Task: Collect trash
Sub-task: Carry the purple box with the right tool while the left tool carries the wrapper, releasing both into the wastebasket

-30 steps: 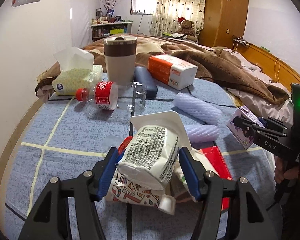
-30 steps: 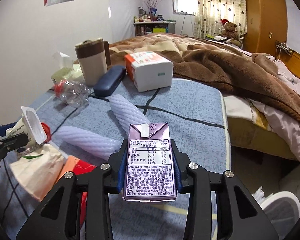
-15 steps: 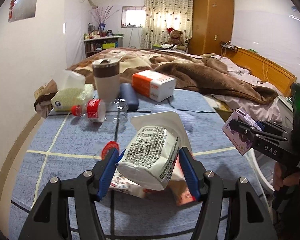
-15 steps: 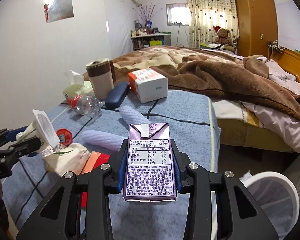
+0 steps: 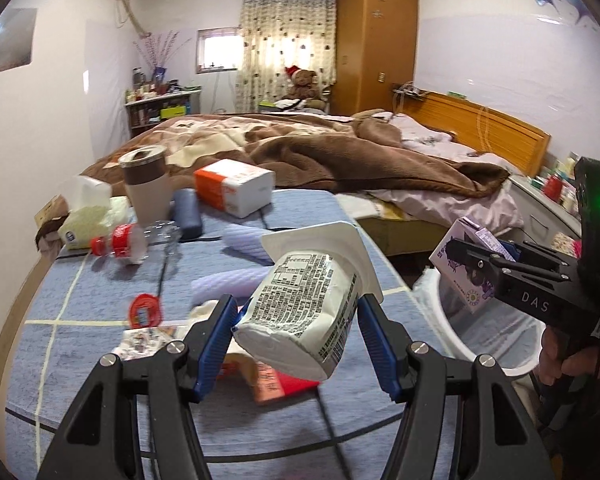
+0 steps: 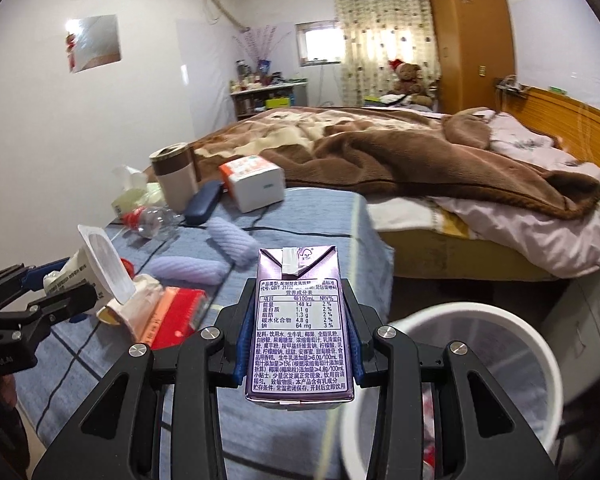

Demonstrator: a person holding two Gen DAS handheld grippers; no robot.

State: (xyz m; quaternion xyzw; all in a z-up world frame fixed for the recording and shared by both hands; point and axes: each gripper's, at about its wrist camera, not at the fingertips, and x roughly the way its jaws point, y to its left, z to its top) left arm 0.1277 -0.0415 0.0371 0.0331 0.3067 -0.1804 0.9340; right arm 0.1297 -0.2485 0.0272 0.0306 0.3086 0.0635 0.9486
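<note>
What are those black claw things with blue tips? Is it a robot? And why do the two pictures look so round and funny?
It's not a robot. A person holds two grabber tools, one in each hand, and each has a small wide-eyed camera that bends the picture. One picture looks along the left gripper, which squeezes a white yogurt cup. The other looks along the right gripper, which squeezes a purple drink carton. On the blue bedspread lie a plastic bottle, a mug, a tissue pack and wrappers. Beside the bed stands a white trash bin.
</note>
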